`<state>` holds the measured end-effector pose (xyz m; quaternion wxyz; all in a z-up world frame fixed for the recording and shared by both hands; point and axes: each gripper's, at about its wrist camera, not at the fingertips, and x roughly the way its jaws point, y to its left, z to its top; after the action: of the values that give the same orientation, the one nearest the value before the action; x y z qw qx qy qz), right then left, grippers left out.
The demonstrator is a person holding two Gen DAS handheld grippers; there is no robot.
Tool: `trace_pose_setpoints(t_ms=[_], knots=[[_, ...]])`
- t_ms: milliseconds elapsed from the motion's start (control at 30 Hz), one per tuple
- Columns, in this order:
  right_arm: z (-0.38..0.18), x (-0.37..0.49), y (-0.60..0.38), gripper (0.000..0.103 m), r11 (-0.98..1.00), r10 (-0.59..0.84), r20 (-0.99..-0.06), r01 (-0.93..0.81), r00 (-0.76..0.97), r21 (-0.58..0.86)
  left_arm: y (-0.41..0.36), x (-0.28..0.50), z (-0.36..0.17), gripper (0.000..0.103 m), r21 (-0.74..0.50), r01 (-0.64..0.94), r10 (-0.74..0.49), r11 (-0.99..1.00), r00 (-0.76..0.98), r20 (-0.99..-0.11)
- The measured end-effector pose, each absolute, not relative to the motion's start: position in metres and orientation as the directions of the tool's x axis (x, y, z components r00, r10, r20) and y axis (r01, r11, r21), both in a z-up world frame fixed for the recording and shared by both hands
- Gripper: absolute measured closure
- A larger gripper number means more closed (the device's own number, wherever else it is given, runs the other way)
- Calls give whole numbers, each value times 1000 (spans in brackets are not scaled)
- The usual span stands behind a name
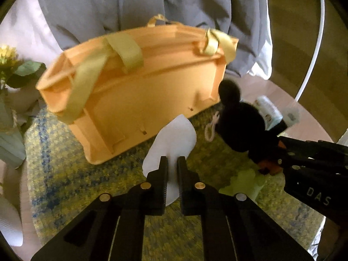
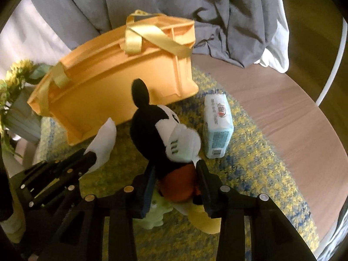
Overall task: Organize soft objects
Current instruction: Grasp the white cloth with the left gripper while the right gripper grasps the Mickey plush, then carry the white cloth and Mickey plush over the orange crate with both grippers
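My left gripper (image 1: 173, 163) is shut on a small white pillow (image 1: 171, 139) and holds it above the rug in front of the orange crate (image 1: 134, 95); the pillow also shows in the right wrist view (image 2: 103, 141). My right gripper (image 2: 176, 171) is shut on a Mickey Mouse plush (image 2: 161, 126) around its red shorts. The plush shows dark in the left wrist view (image 1: 241, 121). The orange crate (image 2: 104, 89) lies tipped on its side with yellow straps (image 2: 152, 37). A light green soft toy (image 2: 155, 214) lies on the rug under the plush.
A yellow and blue rug (image 2: 250, 174) covers the wooden floor (image 2: 293, 113). A tissue pack (image 2: 216, 126) lies right of the plush. Grey bedding (image 2: 174, 4) hangs behind the crate. A vase with yellow flowers (image 2: 15, 80) stands at the left. A white cord loop (image 1: 212, 128) lies by the crate.
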<state>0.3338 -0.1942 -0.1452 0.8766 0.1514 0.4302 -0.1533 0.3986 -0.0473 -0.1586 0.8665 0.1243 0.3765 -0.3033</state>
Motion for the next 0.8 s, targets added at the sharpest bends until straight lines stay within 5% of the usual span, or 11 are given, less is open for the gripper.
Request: trace_pose_setpoints(t_ms=[800], knots=[[-44, 289, -166, 71, 946, -160, -569, 291, 806, 146, -6, 340, -52, 93, -6, 568, -494, 823, 710, -501]])
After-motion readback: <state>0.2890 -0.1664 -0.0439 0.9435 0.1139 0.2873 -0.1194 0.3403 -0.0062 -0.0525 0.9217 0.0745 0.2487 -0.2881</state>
